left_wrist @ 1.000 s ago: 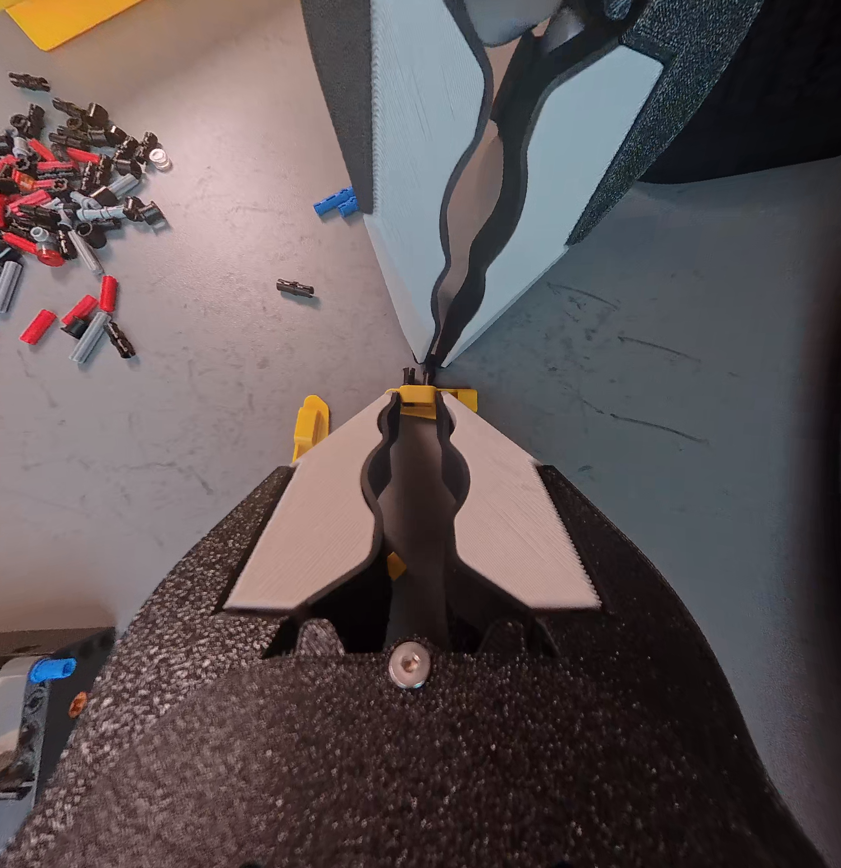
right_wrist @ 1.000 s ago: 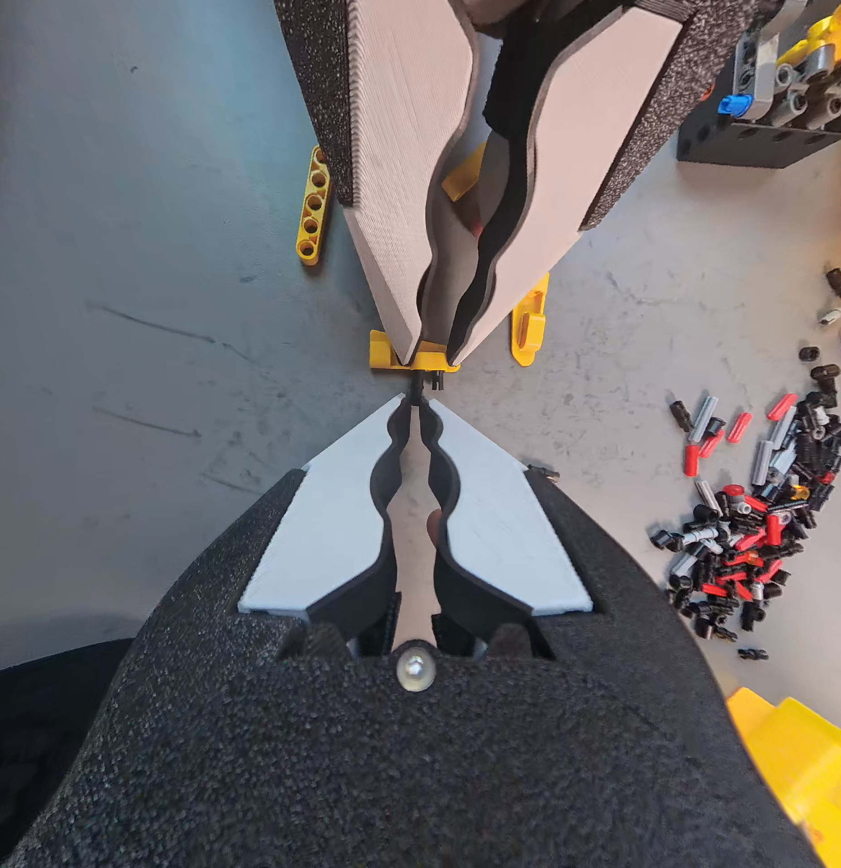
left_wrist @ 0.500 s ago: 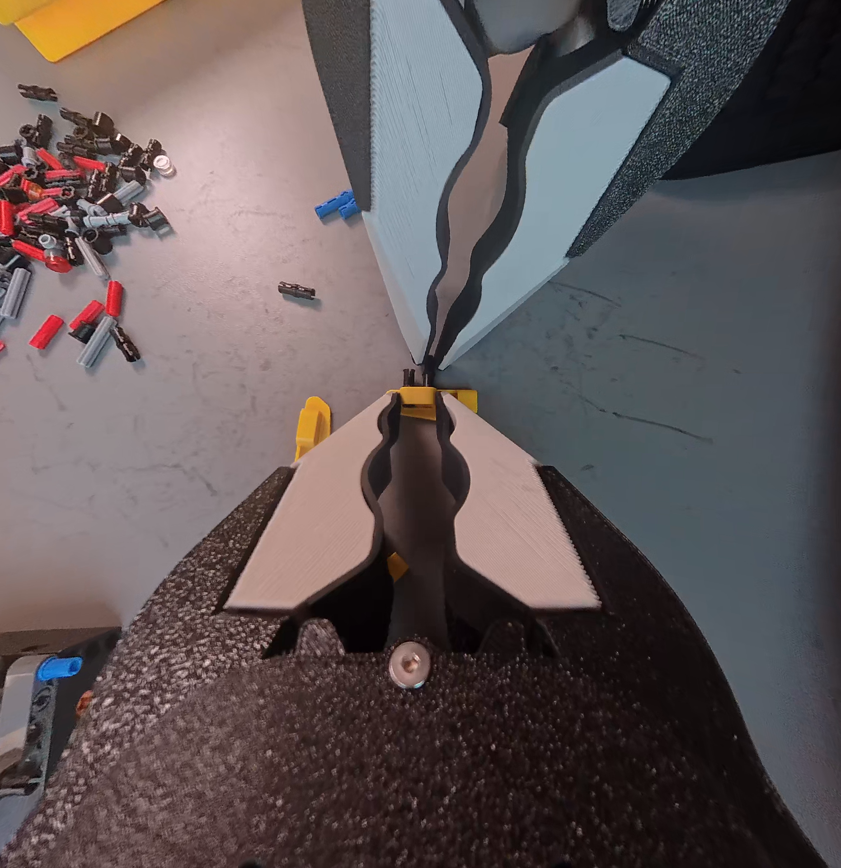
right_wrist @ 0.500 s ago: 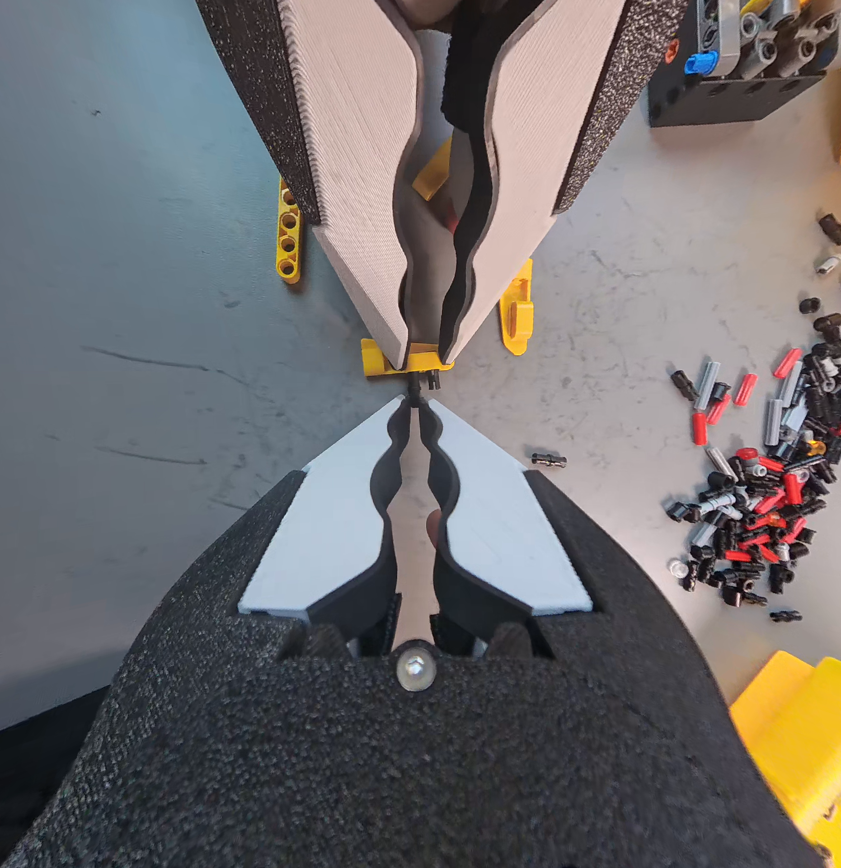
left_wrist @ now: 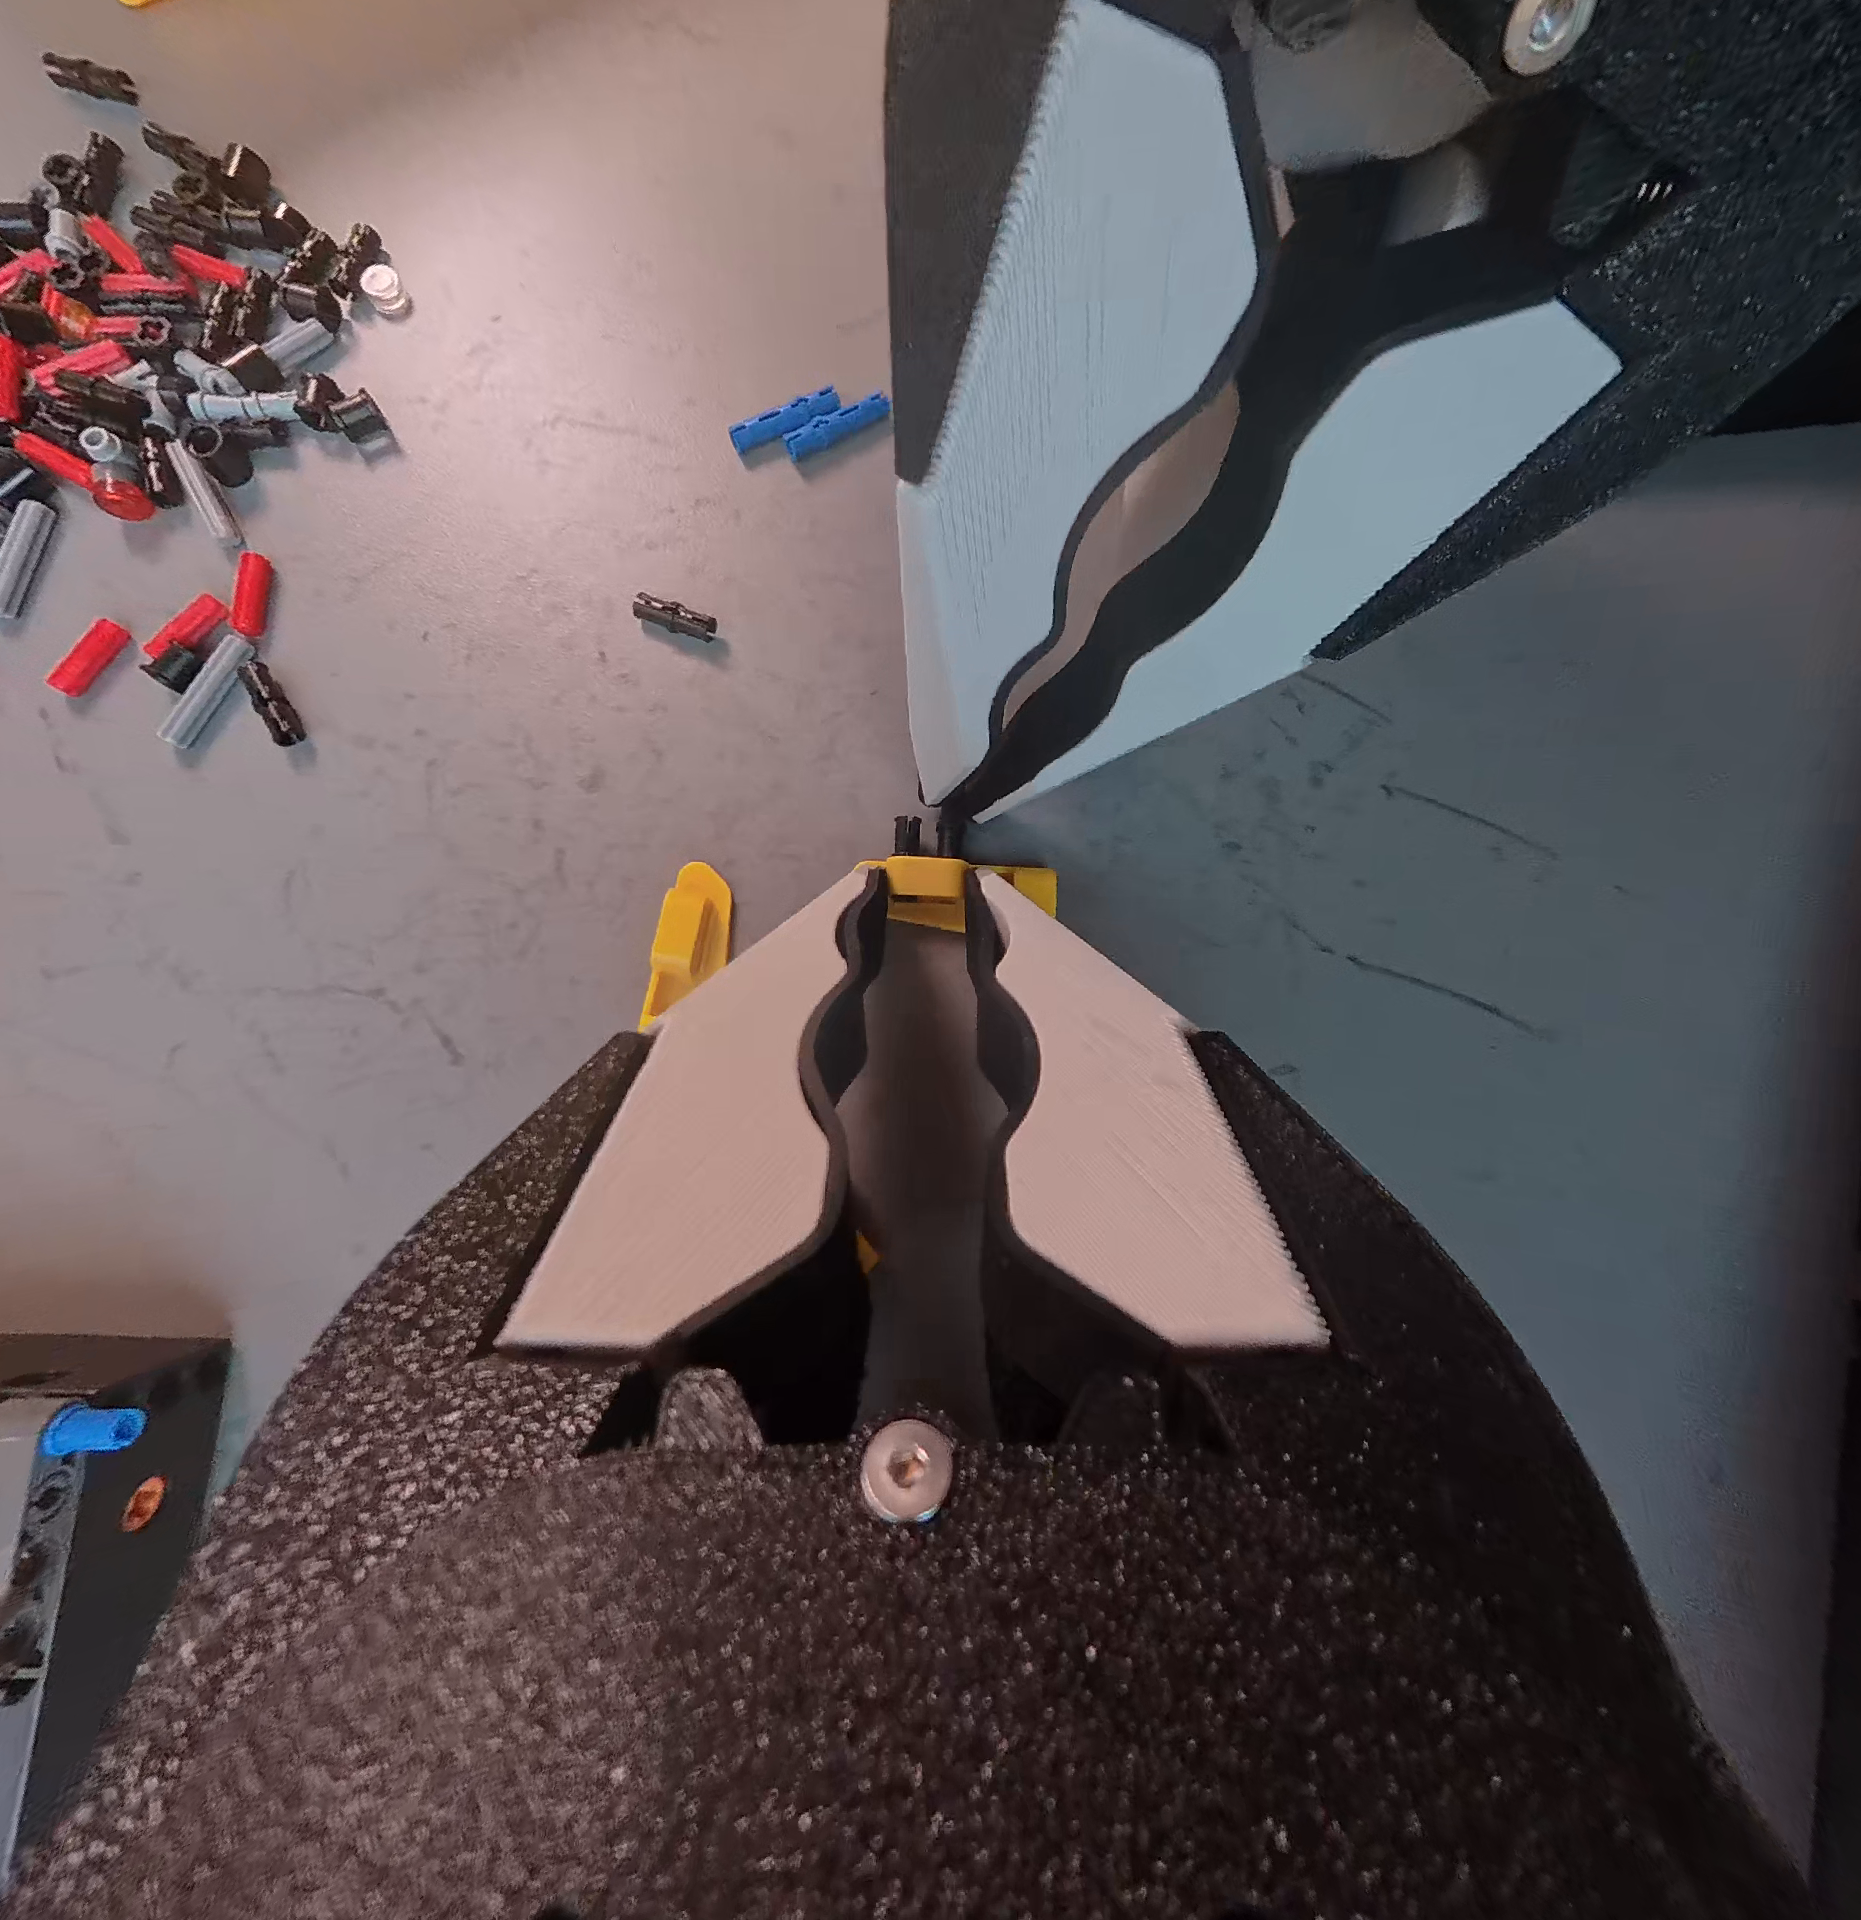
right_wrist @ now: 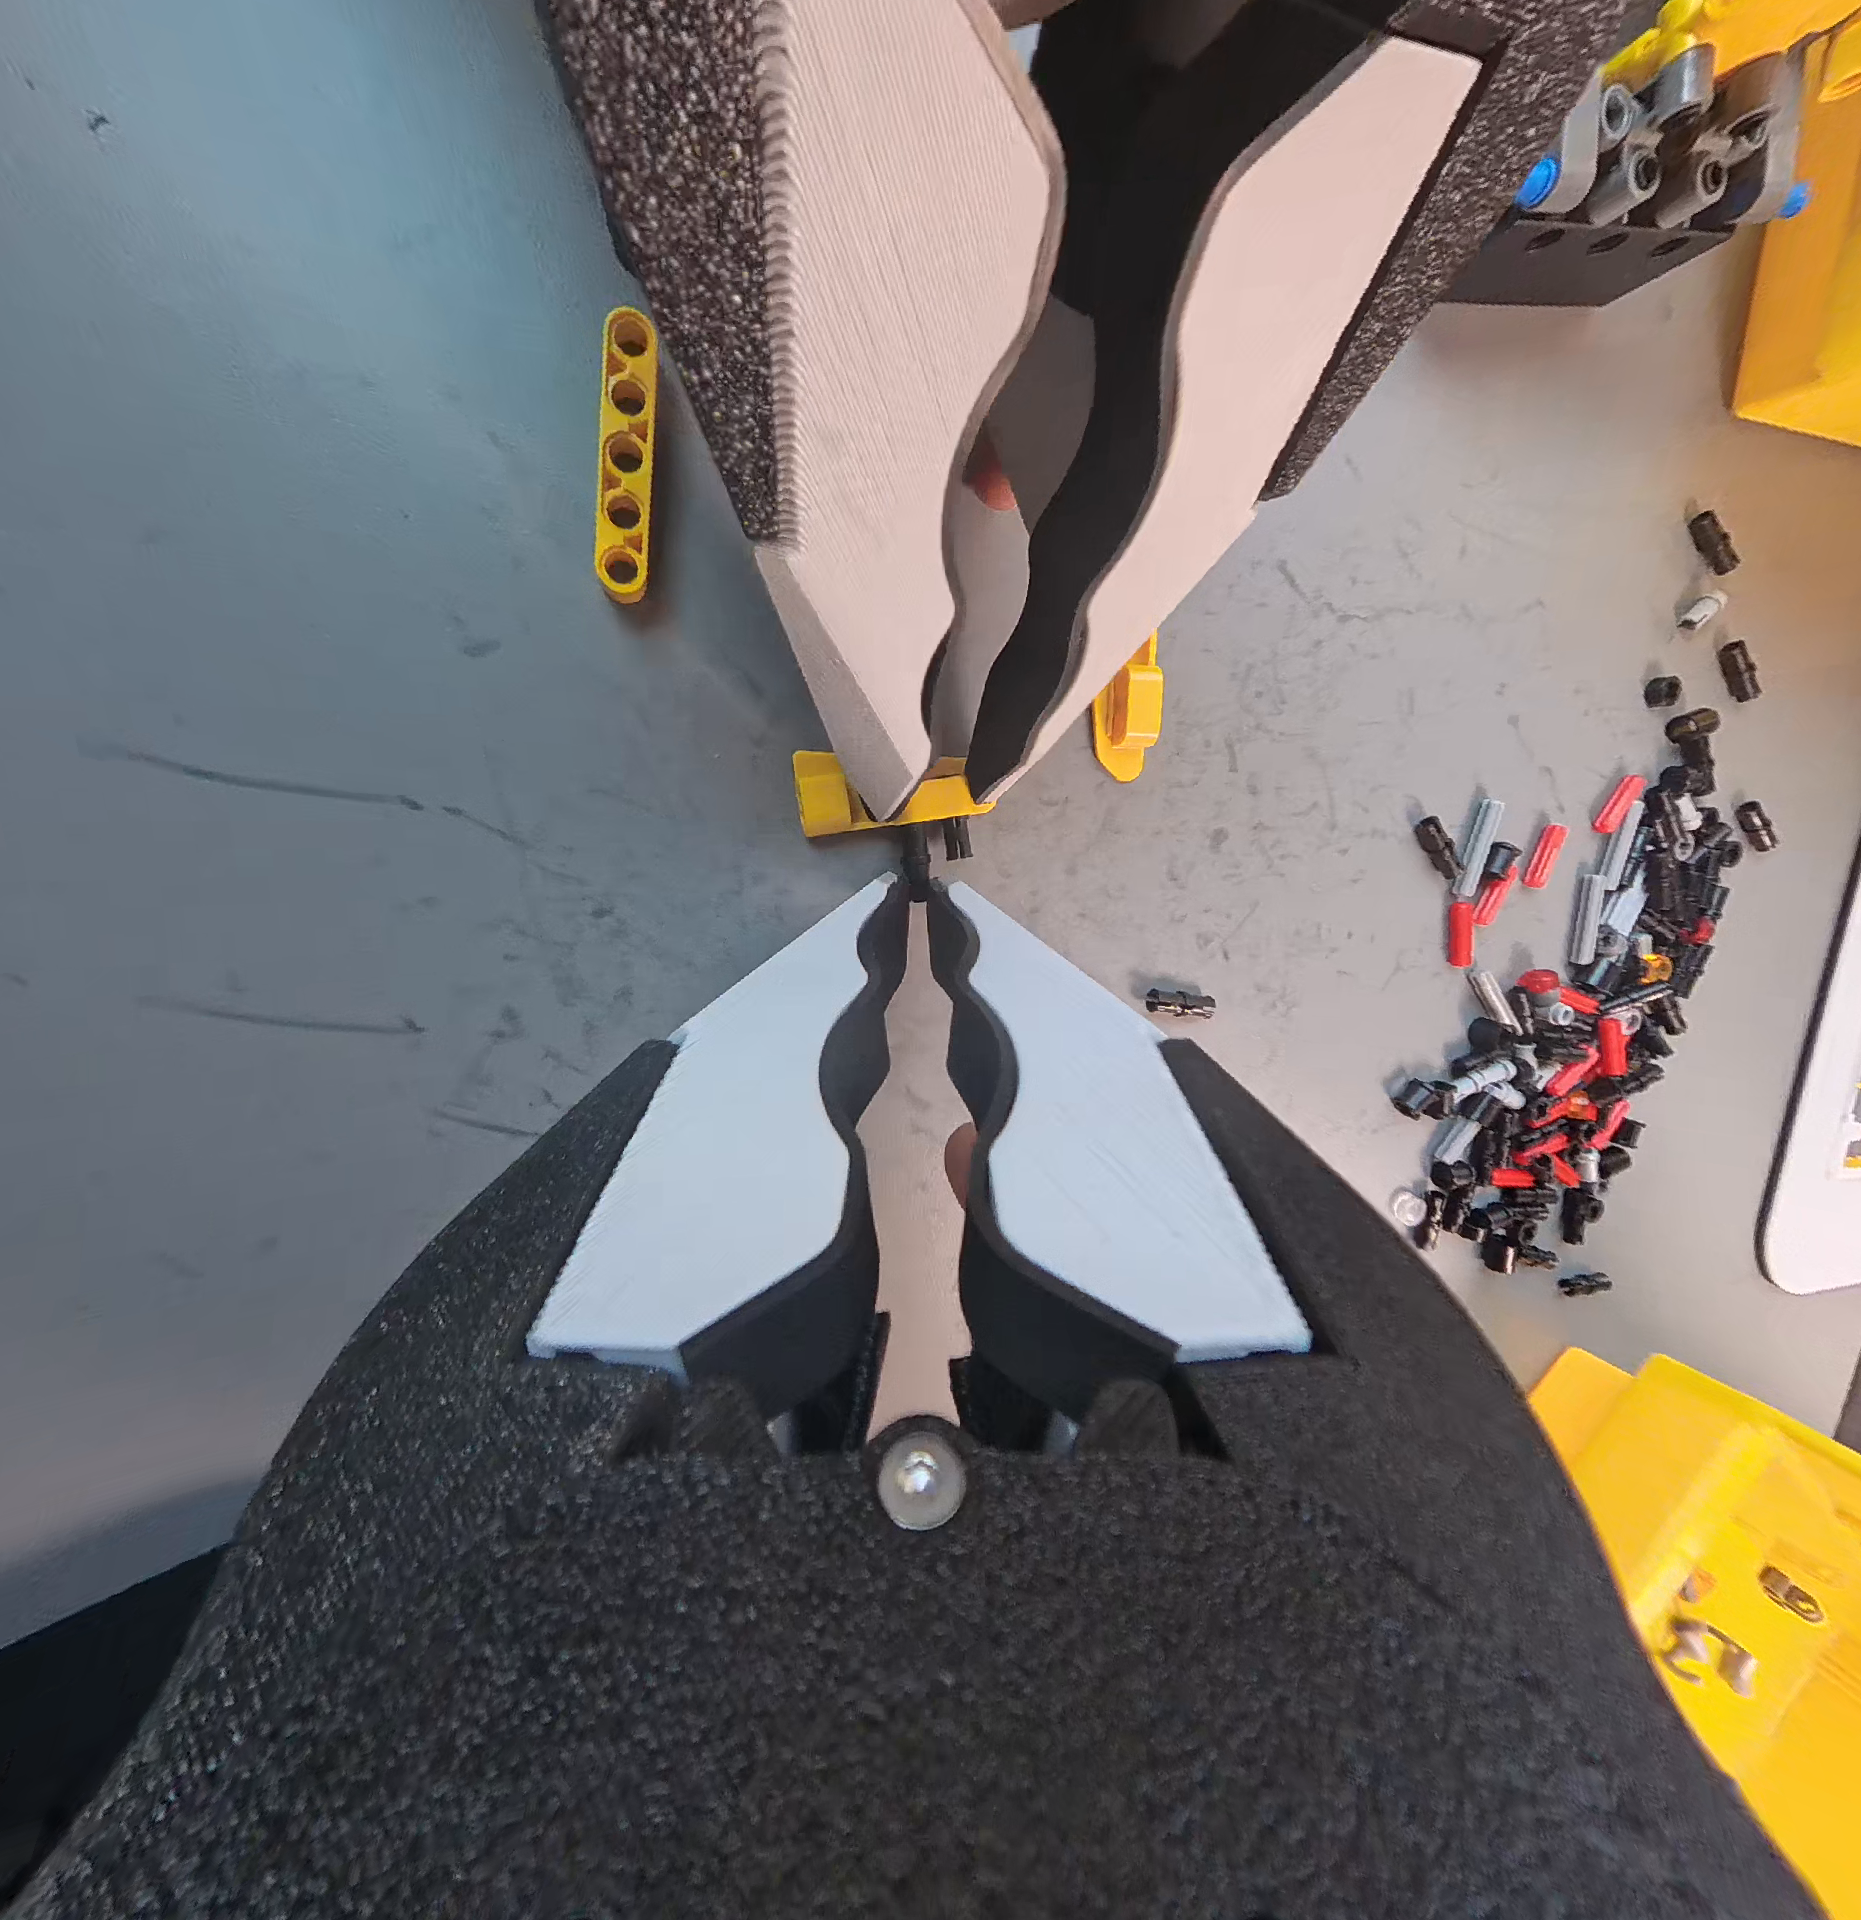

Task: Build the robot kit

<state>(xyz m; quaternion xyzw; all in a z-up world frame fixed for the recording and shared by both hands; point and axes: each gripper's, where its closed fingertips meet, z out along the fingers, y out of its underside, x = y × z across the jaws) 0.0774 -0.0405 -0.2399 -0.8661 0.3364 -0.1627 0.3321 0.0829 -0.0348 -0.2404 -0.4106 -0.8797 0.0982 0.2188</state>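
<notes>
My left gripper (left_wrist: 921,881) is shut on a small yellow piece (left_wrist: 918,878) and holds it just above the grey table (left_wrist: 490,935). My right gripper (right_wrist: 917,885) is shut on a thin black pin (right_wrist: 917,857), and its tip touches the face of that yellow piece (right_wrist: 838,805). A second black pin (right_wrist: 957,831) sticks out of the same piece beside it. The two grippers meet tip to tip. In the left wrist view the right gripper (left_wrist: 955,812) comes in from above. In the right wrist view the left gripper (right_wrist: 931,784) does.
A pile of red, black and grey pins (left_wrist: 126,343) lies to one side. A lone black pin (left_wrist: 674,616), blue pins (left_wrist: 806,424), a yellow clip-like part (left_wrist: 687,935) and a yellow holed beam (right_wrist: 625,454) lie loose. There are also a black block assembly (right_wrist: 1632,177), a yellow tray (right_wrist: 1736,1558) and a white sheet (right_wrist: 1840,1091). The tips of both grippers are at nearly the same place.
Both grippers stay tip to tip, shut on the same parts. The right gripper has tilted and now leans in from the upper right in the left wrist view.
</notes>
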